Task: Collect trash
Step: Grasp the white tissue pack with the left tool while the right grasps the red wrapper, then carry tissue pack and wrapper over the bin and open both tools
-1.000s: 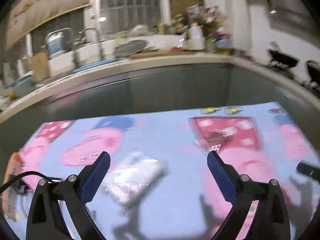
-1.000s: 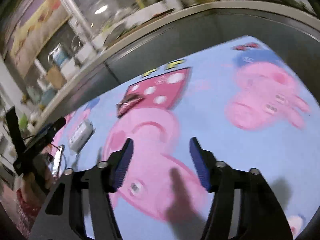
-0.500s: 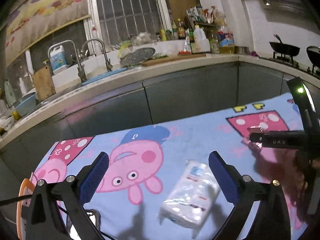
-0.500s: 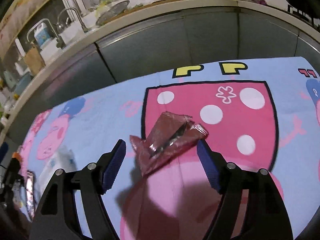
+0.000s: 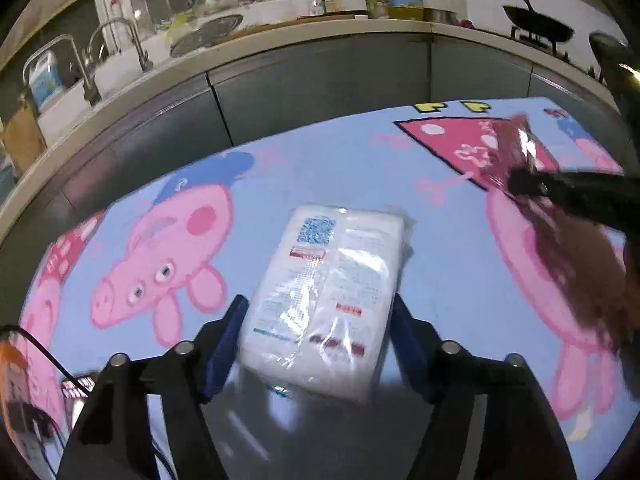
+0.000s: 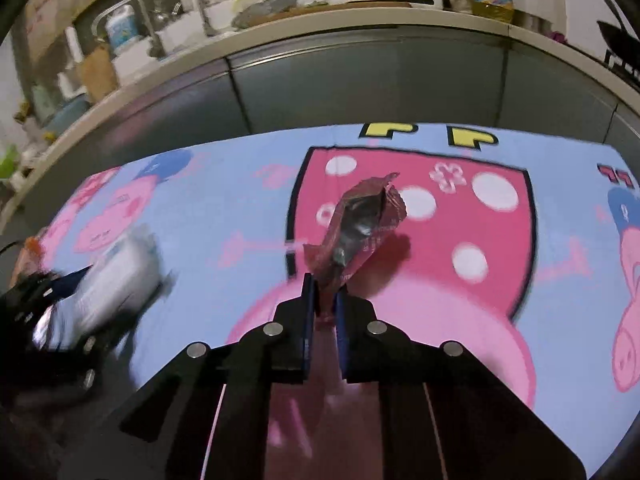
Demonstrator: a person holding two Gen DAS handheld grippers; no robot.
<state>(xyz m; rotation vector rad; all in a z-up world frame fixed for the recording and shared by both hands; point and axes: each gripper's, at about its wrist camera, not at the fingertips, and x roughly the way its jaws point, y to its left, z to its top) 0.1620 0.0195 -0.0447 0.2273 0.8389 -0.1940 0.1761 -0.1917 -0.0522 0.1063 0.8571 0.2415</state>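
A white tissue pack (image 5: 326, 300) lies on the cartoon-pig tablecloth (image 5: 328, 168). My left gripper (image 5: 318, 342) has its blue pads against both sides of the pack's near end. A crumpled red wrapper (image 6: 360, 224) stands up from my right gripper (image 6: 325, 304), which is shut on its lower end just above the cloth. The wrapper also shows at the right of the left wrist view (image 5: 516, 152), pinched by the right gripper. The tissue pack shows blurred at the left of the right wrist view (image 6: 116, 276).
A grey cabinet front (image 5: 320, 80) and a counter with a sink, taps and bottles run behind the table. A wok (image 5: 536, 24) sits on the stove at the far right. An orange object (image 5: 10, 364) with a black cable lies at the table's left edge.
My left gripper moved forward and closed around the tissue pack. My right gripper closed on the red wrapper, which now stands upright between its pads.
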